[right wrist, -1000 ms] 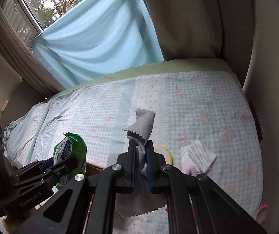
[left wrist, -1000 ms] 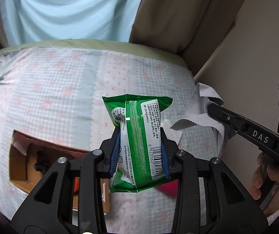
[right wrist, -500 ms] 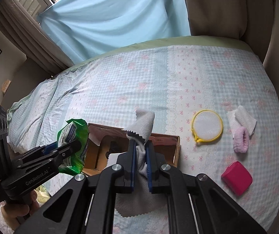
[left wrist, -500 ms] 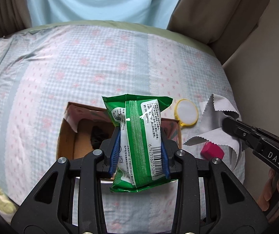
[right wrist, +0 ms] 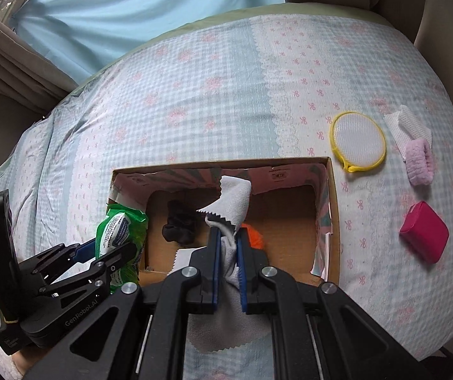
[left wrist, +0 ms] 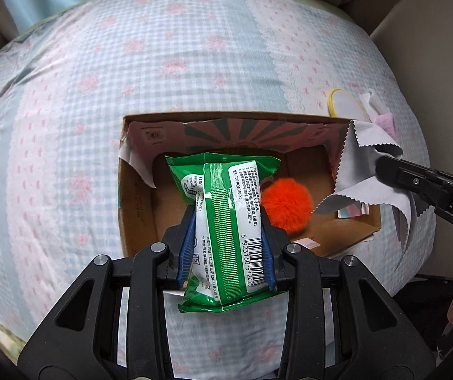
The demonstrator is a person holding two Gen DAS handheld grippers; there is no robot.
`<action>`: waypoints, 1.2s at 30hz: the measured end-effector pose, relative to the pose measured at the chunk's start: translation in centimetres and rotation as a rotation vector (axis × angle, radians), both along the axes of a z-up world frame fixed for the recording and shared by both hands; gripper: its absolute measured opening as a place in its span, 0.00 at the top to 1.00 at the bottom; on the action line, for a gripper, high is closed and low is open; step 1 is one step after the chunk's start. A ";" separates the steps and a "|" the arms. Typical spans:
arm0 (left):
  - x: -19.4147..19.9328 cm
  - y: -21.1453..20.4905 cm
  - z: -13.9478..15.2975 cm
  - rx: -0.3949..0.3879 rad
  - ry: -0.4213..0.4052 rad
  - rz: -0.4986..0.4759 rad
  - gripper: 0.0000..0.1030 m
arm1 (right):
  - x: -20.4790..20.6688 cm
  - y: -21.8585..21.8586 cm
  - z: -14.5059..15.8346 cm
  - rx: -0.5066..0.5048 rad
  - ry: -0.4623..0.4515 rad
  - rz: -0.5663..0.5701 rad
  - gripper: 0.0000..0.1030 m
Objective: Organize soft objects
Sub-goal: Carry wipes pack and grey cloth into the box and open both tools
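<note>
Both grippers (left wrist: pixel 225 247) (right wrist: pixel 228 253) down, jaws clamped

Green wipes packet (left wrist: pixel 226 221) and grey zigzag-edged cloth (right wrist: pixel 231 212), each clamped, above open cardboard box (right wrist: pixel 331 221).

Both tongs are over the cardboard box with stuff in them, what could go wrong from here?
The green packet in the left tongs hangs near the cardboard box wall, so it may land outside. The grey cloth in the right tongs could snag on a torn flap.
</note>
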State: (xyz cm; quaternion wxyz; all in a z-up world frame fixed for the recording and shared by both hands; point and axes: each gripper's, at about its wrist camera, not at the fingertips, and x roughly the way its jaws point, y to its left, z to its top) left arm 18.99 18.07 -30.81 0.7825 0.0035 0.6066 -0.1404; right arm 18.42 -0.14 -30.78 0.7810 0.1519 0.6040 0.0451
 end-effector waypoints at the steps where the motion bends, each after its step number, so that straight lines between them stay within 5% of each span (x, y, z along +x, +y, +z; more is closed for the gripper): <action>1: 0.2 0.0 -0.7 0.003 0.010 -0.013 0.69 | 0.1 -0.2 -0.5 -0.003 0.012 -0.009 0.91; 12: 1.7 -2.9 -4.4 0.055 0.040 -0.115 0.69 | 2.5 -1.7 -4.6 0.018 0.086 -0.060 0.91; 13: 1.8 -3.1 -4.5 0.058 0.039 -0.124 0.65 | 2.8 -1.7 -4.7 0.017 0.083 -0.067 0.91; 15: 2.1 -3.6 -4.5 0.070 0.028 -0.149 0.36 | 3.5 -1.8 -5.1 0.037 0.085 -0.075 0.85; 16: 2.4 -3.8 -4.5 0.080 0.021 -0.155 0.05 | 3.8 -2.0 -5.4 0.046 0.091 -0.085 0.63; 17: 2.5 -3.9 -4.5 0.082 0.019 -0.162 0.00 | 4.0 -2.1 -5.6 0.054 0.093 -0.099 0.22; 18: 2.6 -4.1 -4.4 0.088 0.015 -0.165 0.00 | 4.2 -2.3 -5.8 0.061 0.088 -0.109 0.02; 24: 2.9 -3.7 -5.0 0.143 -0.002 -0.185 0.00 | 4.2 -2.1 -6.3 0.032 0.077 -0.089 0.00; 36: 2.4 -1.5 -2.8 0.105 -0.015 -0.104 0.00 | 3.0 -2.0 -3.5 0.020 0.024 -0.081 0.00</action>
